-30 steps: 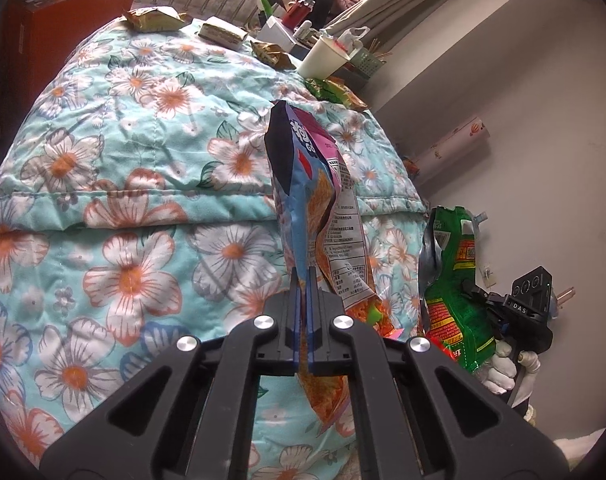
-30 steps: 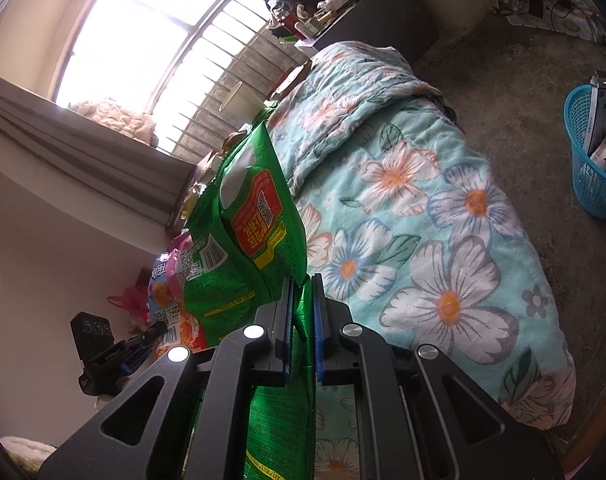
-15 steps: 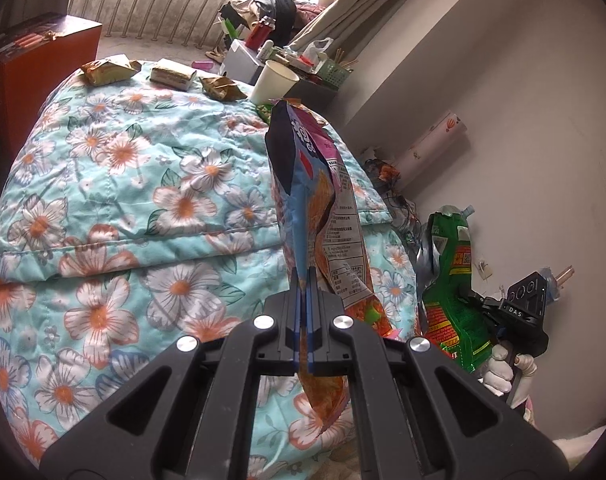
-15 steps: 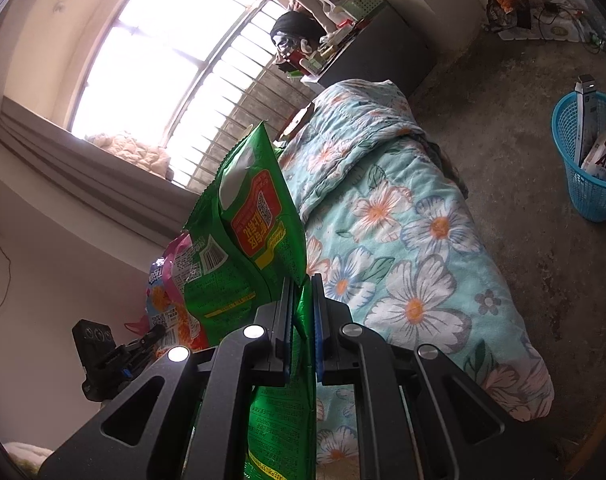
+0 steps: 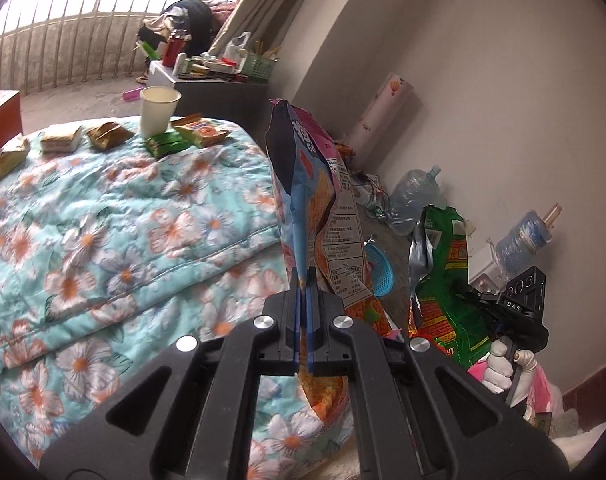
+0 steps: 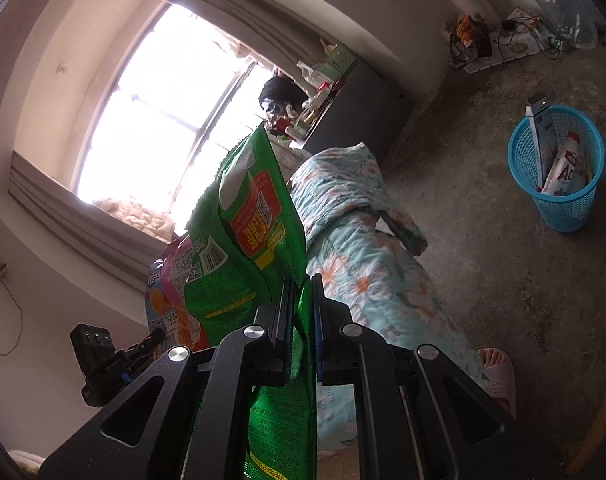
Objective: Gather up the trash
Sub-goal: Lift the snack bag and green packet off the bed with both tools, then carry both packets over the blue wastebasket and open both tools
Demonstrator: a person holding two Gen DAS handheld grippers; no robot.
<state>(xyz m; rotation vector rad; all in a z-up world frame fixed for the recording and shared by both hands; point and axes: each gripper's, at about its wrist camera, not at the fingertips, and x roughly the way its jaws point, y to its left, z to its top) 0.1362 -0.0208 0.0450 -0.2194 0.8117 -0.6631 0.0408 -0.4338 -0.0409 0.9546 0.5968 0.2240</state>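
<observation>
The left gripper is pinched tight on a tall snack bag, its blue pads pressed flat against a thin fold near the bag's lower part. The bag stands upright between the fingers: pink along the top edge, dark navy and blue on the near face, orange toward the bottom, with a white panel of small print (too fine to read) on its right side. It is crumpled and looks flat.

The right gripper clamps a green snack bag in the same way, pads closed on the film. This bag is bright green with a red and yellow label, a QR code and a barcode, and it hangs past the fingers below as well as rising above them. From the left wrist view the same green bag shows silver lining at its torn edge, held just to the right of the pink bag; a white-gloved hand grips the handle.

Both bags are held in the air beside a bed covered by a floral quilt. At the quilt's far end stand a paper cup and several small wrappers. A blue mesh basket stands on the concrete floor well apart from the bed, with cartons inside
</observation>
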